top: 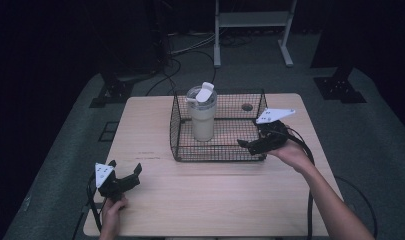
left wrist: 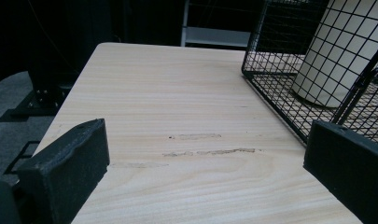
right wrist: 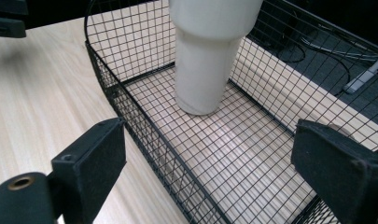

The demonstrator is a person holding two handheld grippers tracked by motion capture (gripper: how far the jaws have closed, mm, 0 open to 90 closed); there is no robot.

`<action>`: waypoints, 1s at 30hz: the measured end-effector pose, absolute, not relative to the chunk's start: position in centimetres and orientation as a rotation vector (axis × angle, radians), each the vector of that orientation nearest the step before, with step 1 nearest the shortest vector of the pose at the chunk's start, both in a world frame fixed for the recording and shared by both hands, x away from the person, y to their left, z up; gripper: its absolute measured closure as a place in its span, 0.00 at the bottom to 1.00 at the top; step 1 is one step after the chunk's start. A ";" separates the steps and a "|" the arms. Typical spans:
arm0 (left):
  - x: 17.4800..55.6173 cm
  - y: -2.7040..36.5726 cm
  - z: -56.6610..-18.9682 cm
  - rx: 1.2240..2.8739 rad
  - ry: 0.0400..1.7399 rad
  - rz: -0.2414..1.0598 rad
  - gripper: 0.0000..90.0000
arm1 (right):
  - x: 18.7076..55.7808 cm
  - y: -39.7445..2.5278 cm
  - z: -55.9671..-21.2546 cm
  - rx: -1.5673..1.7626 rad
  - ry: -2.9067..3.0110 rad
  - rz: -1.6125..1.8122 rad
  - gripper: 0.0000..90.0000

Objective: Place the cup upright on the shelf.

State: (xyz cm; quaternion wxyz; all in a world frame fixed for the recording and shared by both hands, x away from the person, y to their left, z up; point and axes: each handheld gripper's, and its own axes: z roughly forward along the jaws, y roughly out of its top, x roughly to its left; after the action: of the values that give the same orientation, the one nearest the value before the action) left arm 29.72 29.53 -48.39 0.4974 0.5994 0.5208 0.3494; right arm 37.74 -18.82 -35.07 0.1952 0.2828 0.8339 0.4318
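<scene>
Dark room around a light wood table [top: 210,185]; grey floor is showing beyond its edges, with black stand bases and cables at the far side and a pale metal frame [top: 252,22] standing at the back.

Black wire basket [top: 182,150] is sitting on the far half of the table, roughly centred. White tumbler [top: 202,120] is standing upright inside it, toward the basket's left end, clear lid on top with a white flip tab sticking up. In the right gripper view the tumbler [right wrist: 203,60] is resting on the mesh floor, close to the far wall.

Left gripper [top: 124,172] is sitting low over the near-left corner of the table, hand [top: 112,212] coming in from the bottom edge. Jaws are standing wide apart, holding nothing. Its view is looking across bare wood with a few scuff marks [left wrist: 210,150], the basket corner [left wrist: 270,88] off to the right.

Right gripper [top: 247,145] is hovering at the basket's near-right corner, hand [top: 290,152] behind it, cable trailing off toward the table's right edge. Jaws are spread wide, nothing between them. In its view one jaw is lying outside the near wall and the other over the basket's inside, straddling the rim. Well apart from the tumbler.
</scene>
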 end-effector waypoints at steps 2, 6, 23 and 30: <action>29.7 29.5 -48.4 1.452 1.261 0.846 0.00 | 37.4 -19.0 -35.2 0.791 2.340 1.215 0.11; 29.7 29.5 -48.4 1.462 1.260 0.847 0.00 | 36.7 -19.6 -35.4 0.794 2.341 1.224 0.11; 29.7 29.5 -48.4 1.463 1.253 0.853 0.00 | 34.0 -21.4 -37.2 0.832 2.329 1.281 0.11; 29.7 29.4 -48.4 1.467 1.250 0.856 0.00 | 33.1 -21.9 -38.0 0.846 2.326 1.283 0.11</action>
State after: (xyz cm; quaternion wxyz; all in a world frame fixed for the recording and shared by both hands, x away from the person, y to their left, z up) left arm 29.70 29.43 -48.40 0.4935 0.6050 0.5154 0.3531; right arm 33.07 -21.95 -38.04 0.1760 0.2987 0.8213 0.4530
